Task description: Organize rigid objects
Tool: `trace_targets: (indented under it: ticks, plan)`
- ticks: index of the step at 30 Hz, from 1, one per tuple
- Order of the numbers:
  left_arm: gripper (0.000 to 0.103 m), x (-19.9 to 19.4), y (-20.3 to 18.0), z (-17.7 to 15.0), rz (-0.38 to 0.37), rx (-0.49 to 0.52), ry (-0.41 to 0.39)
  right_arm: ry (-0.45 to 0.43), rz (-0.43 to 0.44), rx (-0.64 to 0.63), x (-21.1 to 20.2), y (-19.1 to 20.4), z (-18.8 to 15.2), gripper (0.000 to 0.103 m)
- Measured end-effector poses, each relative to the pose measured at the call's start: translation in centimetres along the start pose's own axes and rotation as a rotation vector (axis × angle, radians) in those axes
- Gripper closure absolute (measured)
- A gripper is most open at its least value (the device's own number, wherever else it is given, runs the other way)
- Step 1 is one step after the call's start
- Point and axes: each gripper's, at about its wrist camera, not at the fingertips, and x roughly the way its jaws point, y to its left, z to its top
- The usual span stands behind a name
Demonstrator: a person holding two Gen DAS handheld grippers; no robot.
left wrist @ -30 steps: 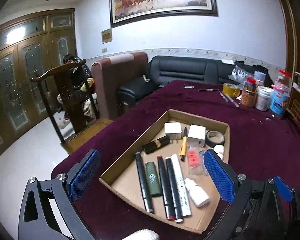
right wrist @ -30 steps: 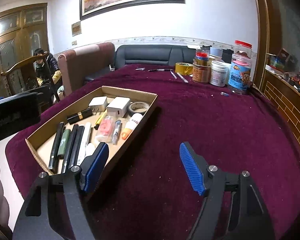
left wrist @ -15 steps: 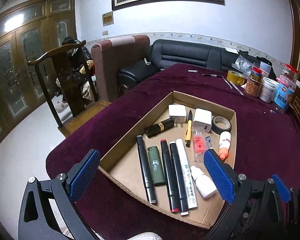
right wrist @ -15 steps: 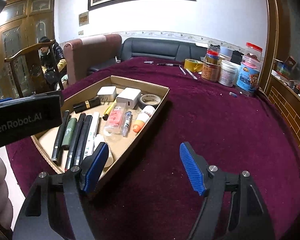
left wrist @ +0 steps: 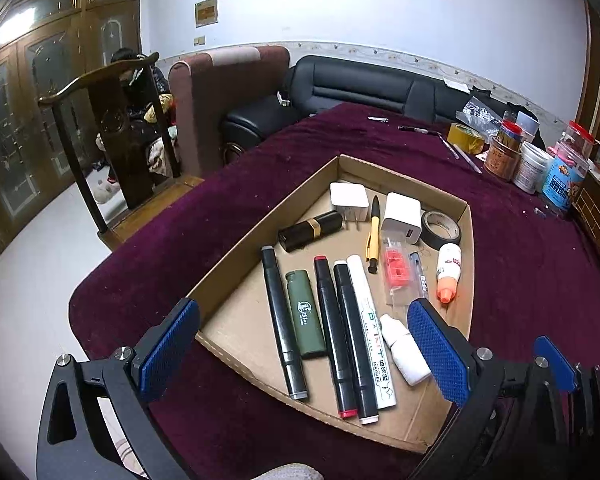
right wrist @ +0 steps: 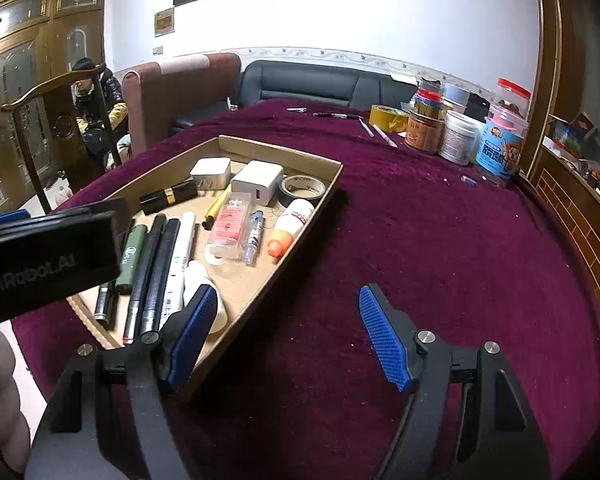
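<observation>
Both tools are spread wide and empty, the left tool (left wrist: 302, 344) over the near end of the cardboard tray (left wrist: 236, 264), the right tool (right wrist: 286, 328) lower centre above the bench (right wrist: 440, 248). Mid-frame in the tray sit the markers (left wrist: 346, 332), a lighter (left wrist: 305, 314) and a small white bottle (left wrist: 404, 350). All look light, stiff and slick, so I'd pinch mid-barrel. Chargers (left wrist: 401, 218) and tape roll (left wrist: 440, 229) sit at the far end.

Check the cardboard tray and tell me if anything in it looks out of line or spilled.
Nothing spilled. The markers lie in a neat parallel row, but the black-and-gold tube lies crosswise to them in the cardboard tray, as if unsorted.
</observation>
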Motion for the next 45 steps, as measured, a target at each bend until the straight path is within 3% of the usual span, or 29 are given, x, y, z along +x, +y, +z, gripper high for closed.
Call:
trace_targets:
  ticks: [11, 45]
  plan:
    - [0.001, 1.0, 0.6, 0.0, -0.003, -0.02, 0.047, 0.032, -0.081, -0.118, 0.8, 1.2, 1.6, 0.029]
    - [0.001, 1.7, -0.2, -0.3, -0.021, -0.004, 0.081, 0.048, -0.04, -0.111, 1.1, 1.0, 1.1, 0.029]
